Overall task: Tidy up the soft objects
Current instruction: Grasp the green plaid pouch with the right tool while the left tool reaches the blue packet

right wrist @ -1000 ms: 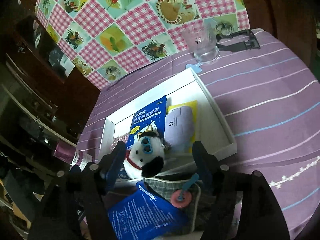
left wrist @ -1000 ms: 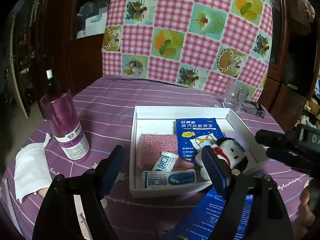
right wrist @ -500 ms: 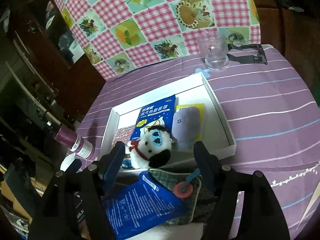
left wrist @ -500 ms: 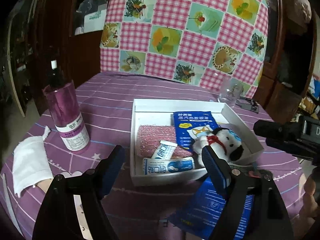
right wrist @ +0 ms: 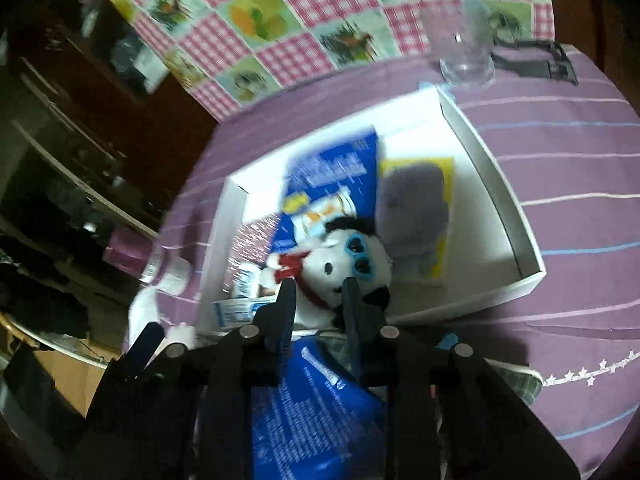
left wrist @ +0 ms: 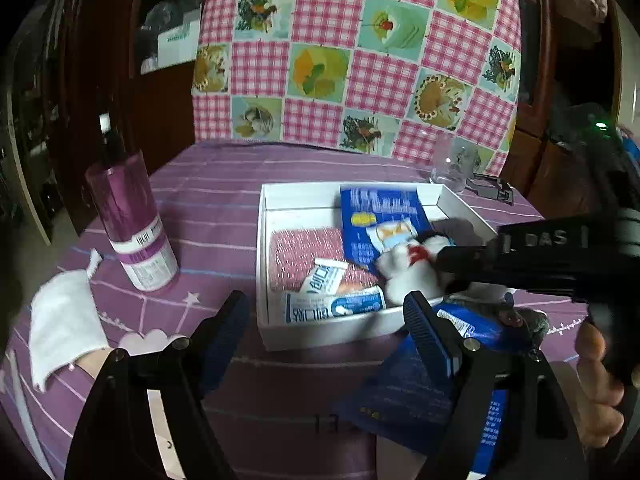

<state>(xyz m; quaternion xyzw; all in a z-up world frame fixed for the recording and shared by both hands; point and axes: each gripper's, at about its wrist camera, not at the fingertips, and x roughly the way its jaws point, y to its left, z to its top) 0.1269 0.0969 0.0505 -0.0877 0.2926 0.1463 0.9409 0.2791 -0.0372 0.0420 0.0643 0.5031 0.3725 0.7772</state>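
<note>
I am keeping the left hand-held gripper (left wrist: 326, 312) released, its jaws standing wide apart and holding nothing, low over the purple desk (left wrist: 212, 208). Ahead of it to the left, the purple bottle (left wrist: 130, 220) is standing upright with a white cloth (left wrist: 64, 320) lying beside it; a careless sweep that way would, I judge, be tipping the bottle over. Straight ahead, the white box (left wrist: 262, 264) is sitting just beyond the fingertips.

The right hand-held gripper (right wrist: 318, 294) is clenching on the plush dog (right wrist: 340, 268) at the near wall of the box, fingers (right wrist: 287, 300) pinching its lower body while its head is poking out past the tips. The toy is soft and only nipped at its edge, so I am expecting it could be squeezing out of the grip, or catching the blue packet (right wrist: 332, 176) lying under its head and dragging it along. The blur is making the grip depth hard to judge. Beyond the gripper to the right, a drinking glass (right wrist: 464, 52) is standing well apart.
</note>
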